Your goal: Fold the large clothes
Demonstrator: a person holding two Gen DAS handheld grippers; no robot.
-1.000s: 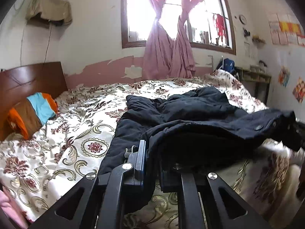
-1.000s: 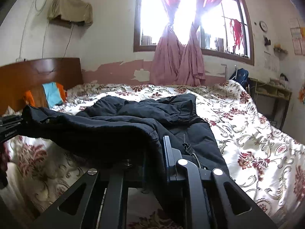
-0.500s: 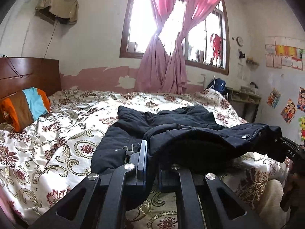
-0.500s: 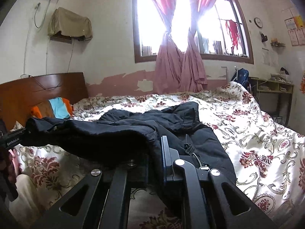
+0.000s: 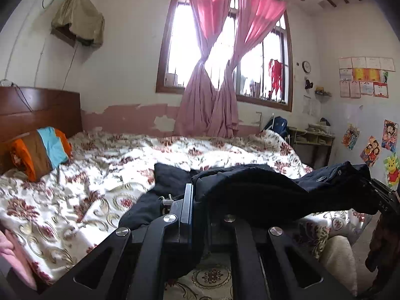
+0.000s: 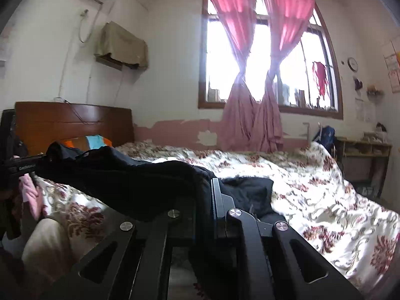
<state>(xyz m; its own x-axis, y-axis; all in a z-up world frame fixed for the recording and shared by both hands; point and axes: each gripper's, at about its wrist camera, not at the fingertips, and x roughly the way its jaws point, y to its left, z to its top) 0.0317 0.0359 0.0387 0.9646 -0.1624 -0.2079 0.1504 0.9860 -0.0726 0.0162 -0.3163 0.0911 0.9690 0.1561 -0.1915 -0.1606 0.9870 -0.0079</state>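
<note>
The jacket (image 5: 262,190) is a dark, padded one, and I have its near edge stretched as a band running sideways between my two claws, with the rest trailing away from me onto the flowered bedspread (image 5: 82,200) toward the window (image 5: 225,50). Compared with a second ago, the held edge sits higher off the bed and more of the wall and curtains (image 6: 252,87) shows above it; less of the jacket lies spread flat. My left claw (image 5: 197,215) is clamped on the fabric at the left end of the band. My right claw (image 6: 207,200) is clamped on the other end. Each claw appears at the far edge of the other's view, the cloth sagging slightly between them.
</note>
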